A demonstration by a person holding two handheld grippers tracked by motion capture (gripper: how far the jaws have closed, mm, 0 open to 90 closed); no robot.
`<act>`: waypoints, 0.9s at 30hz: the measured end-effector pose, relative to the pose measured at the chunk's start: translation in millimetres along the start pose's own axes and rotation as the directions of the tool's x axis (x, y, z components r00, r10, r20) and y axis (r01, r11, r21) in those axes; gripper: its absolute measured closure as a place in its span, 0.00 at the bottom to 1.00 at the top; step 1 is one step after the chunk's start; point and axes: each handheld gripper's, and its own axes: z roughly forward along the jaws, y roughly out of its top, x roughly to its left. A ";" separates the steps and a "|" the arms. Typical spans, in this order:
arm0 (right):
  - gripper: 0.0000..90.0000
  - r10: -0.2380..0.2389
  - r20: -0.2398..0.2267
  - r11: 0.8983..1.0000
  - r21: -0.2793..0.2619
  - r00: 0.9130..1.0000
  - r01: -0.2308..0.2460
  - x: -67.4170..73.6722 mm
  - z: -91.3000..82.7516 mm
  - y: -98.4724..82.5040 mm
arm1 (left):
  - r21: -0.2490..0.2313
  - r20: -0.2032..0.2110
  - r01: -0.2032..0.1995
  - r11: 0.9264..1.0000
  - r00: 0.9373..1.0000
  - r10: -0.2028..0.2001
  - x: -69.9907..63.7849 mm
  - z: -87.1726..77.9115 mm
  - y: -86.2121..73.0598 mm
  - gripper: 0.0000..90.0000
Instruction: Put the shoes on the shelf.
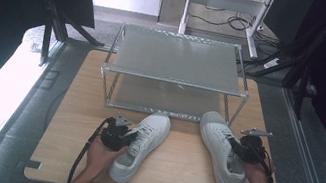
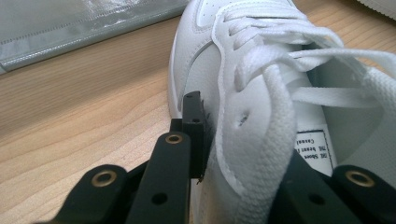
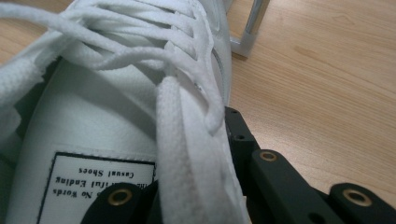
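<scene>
Two white lace-up shoes lie on the wooden table (image 1: pixel 176 177), toes toward the rack. My left gripper (image 1: pixel 129 136) is shut on the left shoe (image 1: pixel 144 141) at its left side wall near the opening. In the left gripper view one jaw stands outside the left shoe (image 2: pixel 261 70) and the other inside, so the left gripper (image 2: pixel 243 135) clamps the wall. My right gripper (image 1: pixel 241 148) is shut on the right shoe (image 1: pixel 218 139) at its right side wall. In the right gripper view the right gripper (image 3: pixel 187 154) pinches the laced edge of the right shoe (image 3: pixel 102 121).
A two-level metal rack (image 1: pixel 173 80) with grey shelves stands at the table's far half, just beyond the shoe toes; its lower shelf (image 2: pixel 70 32) and one leg (image 3: pixel 252 23) are close by. Bare wood lies around and in front of the shoes. Cables trail on the floor behind.
</scene>
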 end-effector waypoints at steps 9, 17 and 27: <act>0.96 0.050 -0.030 0.998 -0.032 0.998 -0.051 -2.9 -1.5 -2.3 | -0.026 0.062 0.033 0.999 0.998 -0.031 8.9 -2.6 0.9 0.91; 0.96 0.066 -0.070 0.993 -0.089 0.995 -0.072 -2.3 -10.9 -6.1 | -0.064 0.150 0.081 0.995 0.986 -0.070 18.7 -10.4 -0.9 0.92; 0.96 0.161 -0.206 0.964 -0.177 0.965 -0.198 -13.1 -24.5 -13.6 | -0.148 0.268 0.189 0.971 0.952 -0.144 39.1 -29.5 -1.8 0.91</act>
